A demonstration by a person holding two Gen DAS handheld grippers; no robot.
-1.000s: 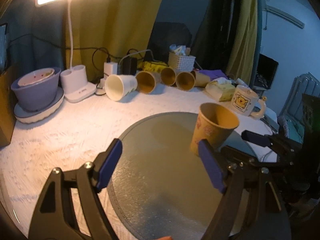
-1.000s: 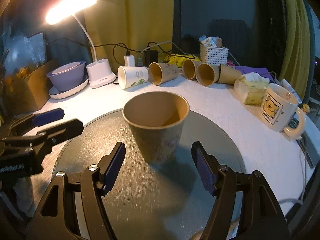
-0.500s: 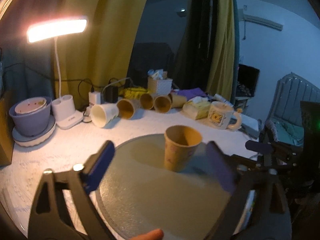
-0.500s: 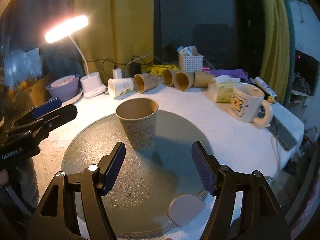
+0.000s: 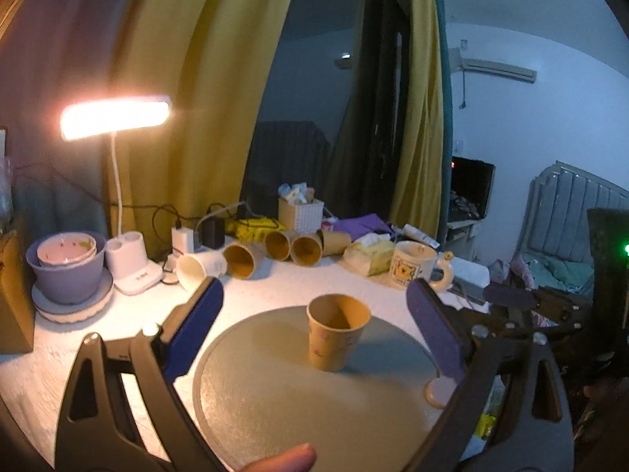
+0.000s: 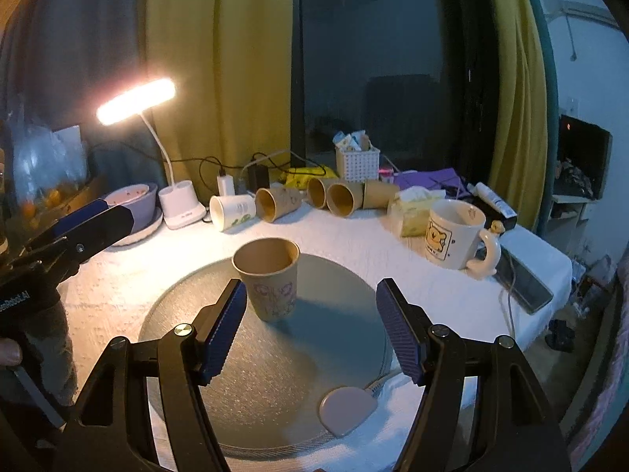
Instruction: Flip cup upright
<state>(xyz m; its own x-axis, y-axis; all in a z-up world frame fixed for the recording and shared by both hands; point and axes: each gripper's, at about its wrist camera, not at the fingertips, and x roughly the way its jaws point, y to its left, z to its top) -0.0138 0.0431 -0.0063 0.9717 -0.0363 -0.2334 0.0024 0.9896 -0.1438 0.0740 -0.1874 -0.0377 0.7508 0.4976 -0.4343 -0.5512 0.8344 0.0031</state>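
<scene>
On the round grey turntable mat point(image 5: 298, 405), as my left wrist camera showed it, the brown paper cup with a faint printed pattern point(image 5: 338, 332) stood upright, mouth up, a little beyond the mat's middle. My left gripper point(image 5: 314, 334) was spread wide, its blue-padded fingers point(image 5: 196, 326) well apart on either side of the cup and clear of it, holding nothing. Behind, on the white textured tablecloth point(image 5: 59, 358), lay a row of tipped-over paper cups point(image 5: 275, 249), a white ceramic mug with a yellow bear point(image 5: 412, 265), a lit white desk lamp point(image 5: 118, 122) and a purple bowl stack point(image 5: 67, 271).

From my right wrist camera, the same paper cup point(image 6: 269, 279) sat on the mat point(image 6: 275, 373) just ahead of my right gripper point(image 6: 310, 330), nearer its left pad point(image 6: 222, 330); I could not tell whether that pad brushed the cup or only overlapped it in view. Those jaws too were wide open and empty. My left gripper point(image 6: 84, 222) showed at the left edge, apart from the cup.

I judged the flip done, since the cup rested on its base. It looked light, thin-walled and easily crushed, stiffest at the rolled rim and the base. Were I to take it again, I would pinch the mid-wall gently across its width, because a hard squeeze would buckle it and a nudge would tip it.
</scene>
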